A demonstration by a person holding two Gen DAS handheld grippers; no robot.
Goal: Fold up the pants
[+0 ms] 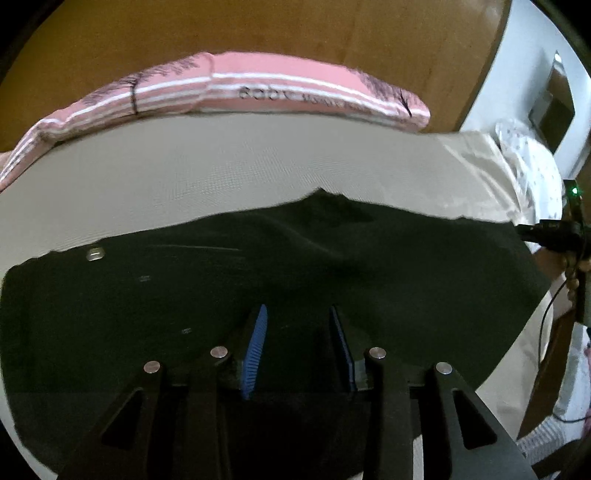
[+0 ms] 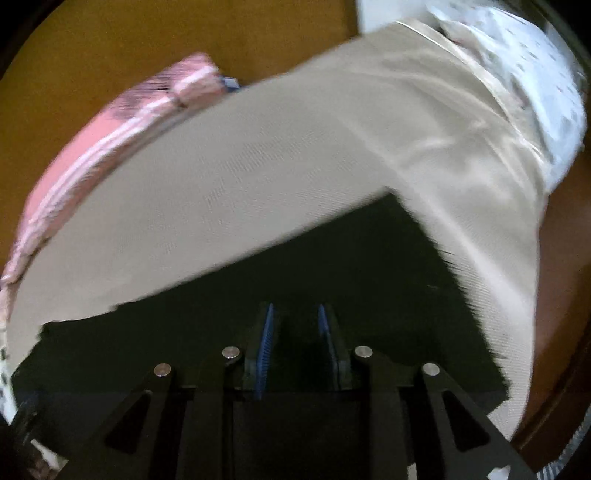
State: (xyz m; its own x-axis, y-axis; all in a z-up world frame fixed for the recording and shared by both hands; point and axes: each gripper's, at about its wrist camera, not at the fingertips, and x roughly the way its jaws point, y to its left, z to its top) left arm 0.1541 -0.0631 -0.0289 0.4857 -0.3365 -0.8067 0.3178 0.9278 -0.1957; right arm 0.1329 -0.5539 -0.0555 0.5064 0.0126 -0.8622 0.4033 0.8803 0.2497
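Note:
The black pants [image 1: 258, 266] lie spread on a beige mat [image 1: 221, 166]. A small metal button [image 1: 95, 253] shows on the pants at the left. My left gripper [image 1: 298, 314] hovers low over the pants, its blue-padded jaws apart and nothing between them. In the right wrist view the pants [image 2: 351, 266] show a corner at the upper right, with the beige mat [image 2: 258, 166] beyond. My right gripper [image 2: 295, 312] is just above the pants, its jaws apart by a narrow gap and empty. The right gripper's body shows at the far right of the left wrist view [image 1: 554, 232].
A pink striped cushion [image 1: 258, 88] lies along the mat's far edge and shows in the right view [image 2: 92, 140]. A white patterned cloth [image 1: 532, 162] lies at the right end, also in the right wrist view [image 2: 524, 74]. Brown wooden floor [image 1: 221, 29] lies beyond.

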